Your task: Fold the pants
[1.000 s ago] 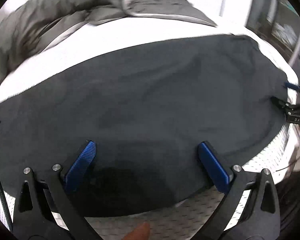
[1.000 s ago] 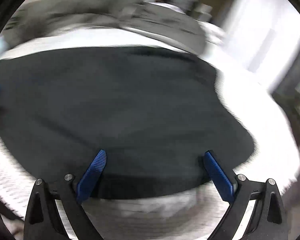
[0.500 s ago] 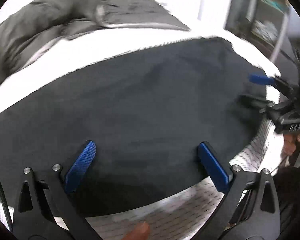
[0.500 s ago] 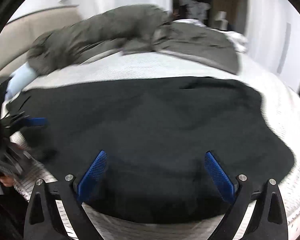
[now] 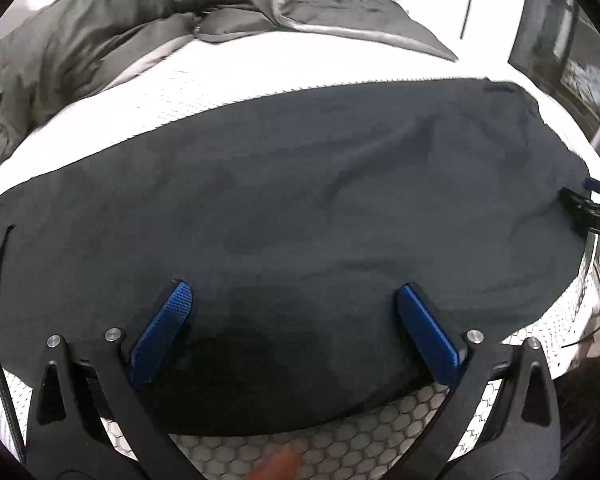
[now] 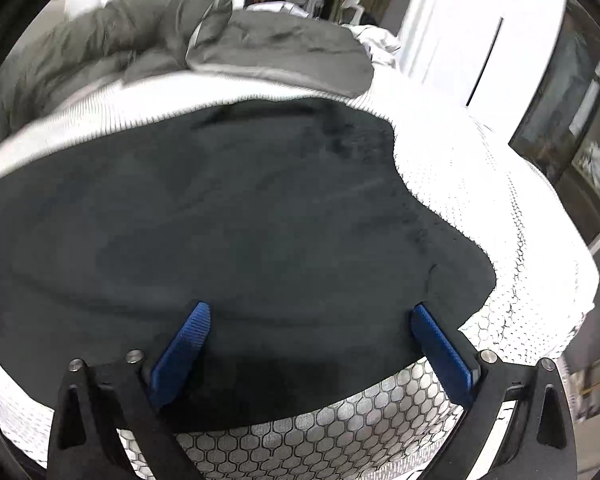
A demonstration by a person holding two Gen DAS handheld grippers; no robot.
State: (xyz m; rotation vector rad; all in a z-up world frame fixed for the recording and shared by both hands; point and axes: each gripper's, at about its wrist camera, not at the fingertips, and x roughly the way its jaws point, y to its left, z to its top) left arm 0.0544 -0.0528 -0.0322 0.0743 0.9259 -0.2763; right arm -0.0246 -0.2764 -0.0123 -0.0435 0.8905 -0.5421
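White honeycomb bedspread bare around dark pants; both grippers' jaws wide, over near edge.

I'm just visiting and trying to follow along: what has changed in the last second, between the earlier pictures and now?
Not much. The right gripper lifted and swung off the pants' edge half a second ago, then came back low to the right edge of the dark pants. The left gripper barely shifted. Both stayed open, gripping nothing. The pants stayed spread flat on the white bed cover, and the grey duvet stayed behind.
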